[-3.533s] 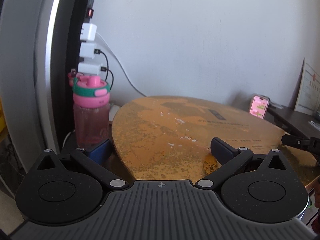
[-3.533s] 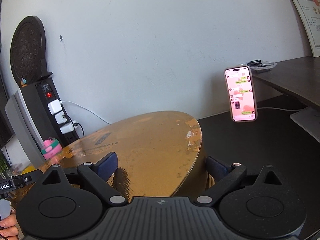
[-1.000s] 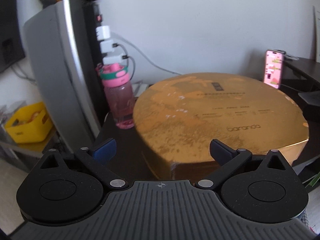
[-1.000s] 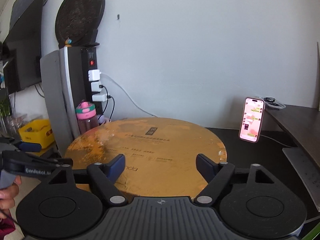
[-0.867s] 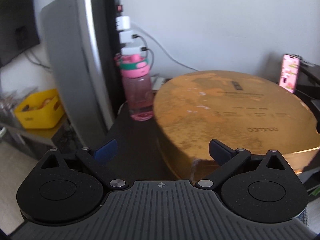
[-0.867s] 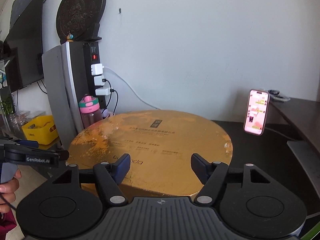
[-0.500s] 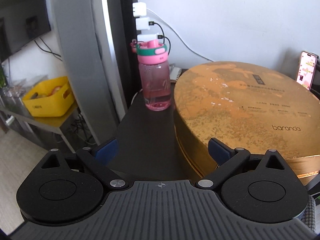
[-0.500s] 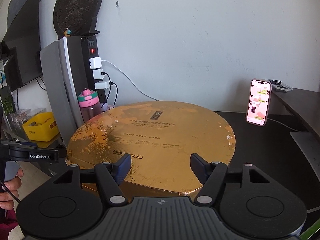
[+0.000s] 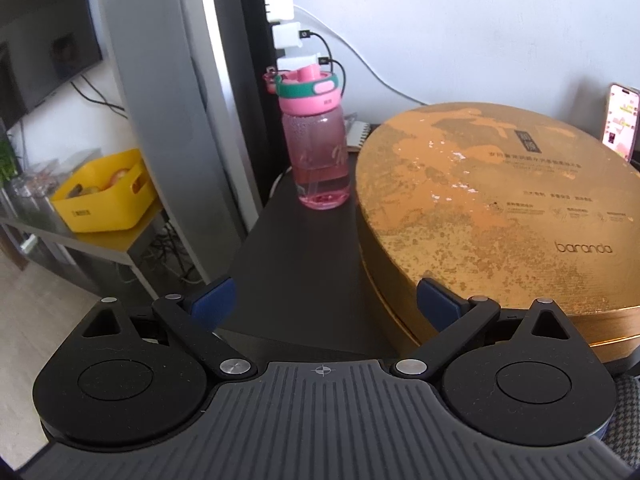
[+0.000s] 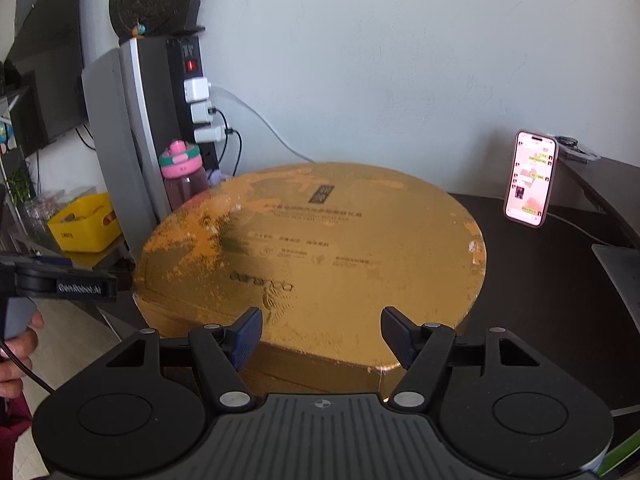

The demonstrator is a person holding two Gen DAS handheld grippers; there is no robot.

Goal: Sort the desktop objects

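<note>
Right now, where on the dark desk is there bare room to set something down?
Two patches: the dark desk strip in front of the pink bottle, left of the round gold box; and the stretch right of the box, in front of the propped phone. Crowded at the back left, where bottle, power strip and cables meet.

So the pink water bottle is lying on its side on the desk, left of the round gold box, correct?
Not quite. The pink water bottle stands upright, lid on top, on the desk left of the round gold box. The left wrist view shows it plainly.
</note>
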